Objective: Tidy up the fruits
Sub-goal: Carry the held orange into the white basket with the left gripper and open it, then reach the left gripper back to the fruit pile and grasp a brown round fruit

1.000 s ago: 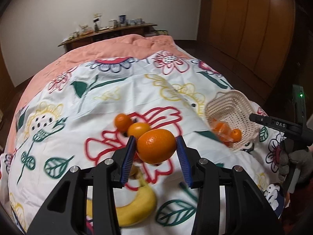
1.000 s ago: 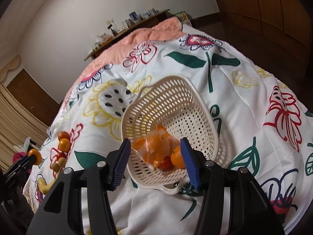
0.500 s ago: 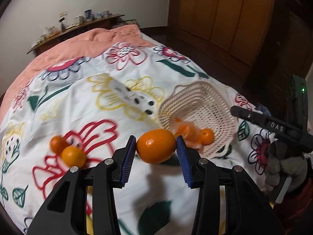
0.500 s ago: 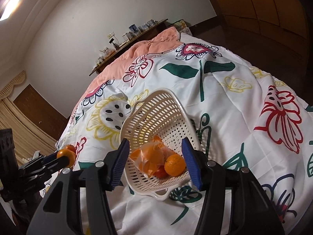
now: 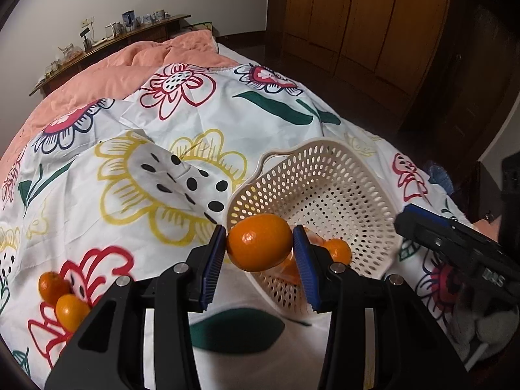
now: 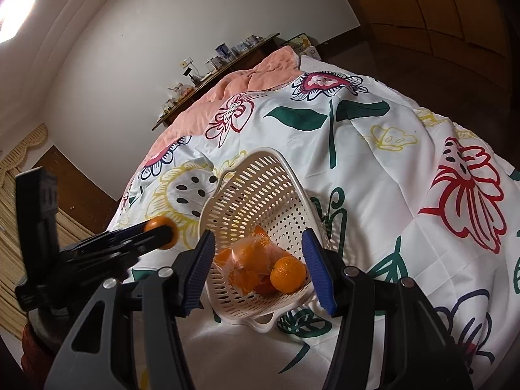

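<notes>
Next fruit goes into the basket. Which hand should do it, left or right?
Left. The left gripper is shut on an orange at the near rim of the white basket. The right gripper is open and empty, hovering by the basket's near edge.

Low in the frame the right tongs [image 6: 258, 273] stand parted, blue pads either side of the near rim of the cream basket [image 6: 260, 195], nothing pinched between them. Inside the basket lies a loose orange [image 6: 287, 274] against a clear bag of orange fruit [image 6: 243, 260]. From the left edge come the left tongs [image 6: 159, 230], clamped on another orange [image 6: 161, 227] just beside the basket's left rim. All over the flowered bedspread [image 6: 390, 178], pink blanket [image 6: 247, 81] further up
</notes>
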`<action>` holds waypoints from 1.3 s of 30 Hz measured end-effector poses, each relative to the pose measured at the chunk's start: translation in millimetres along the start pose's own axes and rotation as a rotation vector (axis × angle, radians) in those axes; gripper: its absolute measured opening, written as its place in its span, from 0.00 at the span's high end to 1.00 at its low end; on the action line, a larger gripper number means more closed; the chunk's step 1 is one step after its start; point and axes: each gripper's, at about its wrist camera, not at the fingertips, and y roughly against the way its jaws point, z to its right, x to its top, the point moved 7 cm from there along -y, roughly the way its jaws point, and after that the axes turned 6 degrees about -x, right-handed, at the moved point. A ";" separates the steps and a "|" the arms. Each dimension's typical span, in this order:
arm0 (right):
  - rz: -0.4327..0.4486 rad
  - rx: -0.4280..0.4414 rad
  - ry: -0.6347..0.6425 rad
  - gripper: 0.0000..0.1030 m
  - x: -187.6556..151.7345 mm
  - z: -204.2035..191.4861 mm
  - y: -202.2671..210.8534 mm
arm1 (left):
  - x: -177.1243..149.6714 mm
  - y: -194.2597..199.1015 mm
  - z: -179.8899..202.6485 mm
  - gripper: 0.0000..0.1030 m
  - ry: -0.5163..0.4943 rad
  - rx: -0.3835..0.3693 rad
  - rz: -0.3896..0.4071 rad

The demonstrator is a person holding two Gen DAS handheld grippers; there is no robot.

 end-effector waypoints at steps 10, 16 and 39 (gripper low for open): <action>-0.009 0.008 -0.003 0.46 -2.3 -0.6 -2.3 | 15.5 -9.0 5.9 0.29 -0.024 0.000 0.021; -0.004 0.018 -0.004 0.45 -2.8 -3.8 -0.6 | 15.2 -1.3 -4.9 0.22 0.000 0.029 0.038; 0.035 0.056 0.096 0.30 -11.1 -38.6 2.9 | 2.3 51.0 -68.6 0.06 0.118 0.173 0.130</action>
